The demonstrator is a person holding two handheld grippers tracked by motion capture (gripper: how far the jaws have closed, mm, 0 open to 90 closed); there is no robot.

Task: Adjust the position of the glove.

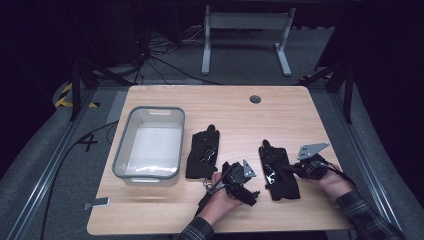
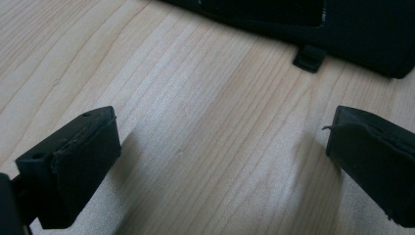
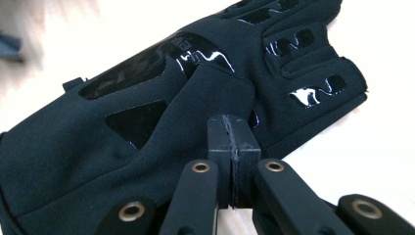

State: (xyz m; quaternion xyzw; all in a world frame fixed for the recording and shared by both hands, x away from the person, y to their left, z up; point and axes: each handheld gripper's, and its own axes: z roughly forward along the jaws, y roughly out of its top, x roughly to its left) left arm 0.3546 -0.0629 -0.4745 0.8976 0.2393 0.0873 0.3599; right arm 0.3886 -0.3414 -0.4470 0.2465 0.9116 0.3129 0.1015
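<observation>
Two black gloves lie flat on the wooden table [image 1: 300, 120]. The left glove [image 1: 204, 152] is beside a bin, and the right glove [image 1: 279, 172] lies a hand's width further right. My left gripper [image 1: 251, 195] hovers low over bare wood between them, jaws wide open [image 2: 220, 161] with nothing inside; the cuff of a black glove [image 2: 362, 34] lies just beyond its tips. My right gripper [image 1: 291, 172] is at the right glove's right edge. Its jaws are shut [image 3: 231, 132], and a raised fold of the glove's fabric [image 3: 215, 83] runs up into their tips.
A grey plastic bin [image 1: 121, 147] stands at the table's left, its white inside holding nothing. A round cable hole [image 1: 255, 99] sits near the far edge. Beyond the table are a white desk frame [image 1: 246, 22] and loose cables on the floor.
</observation>
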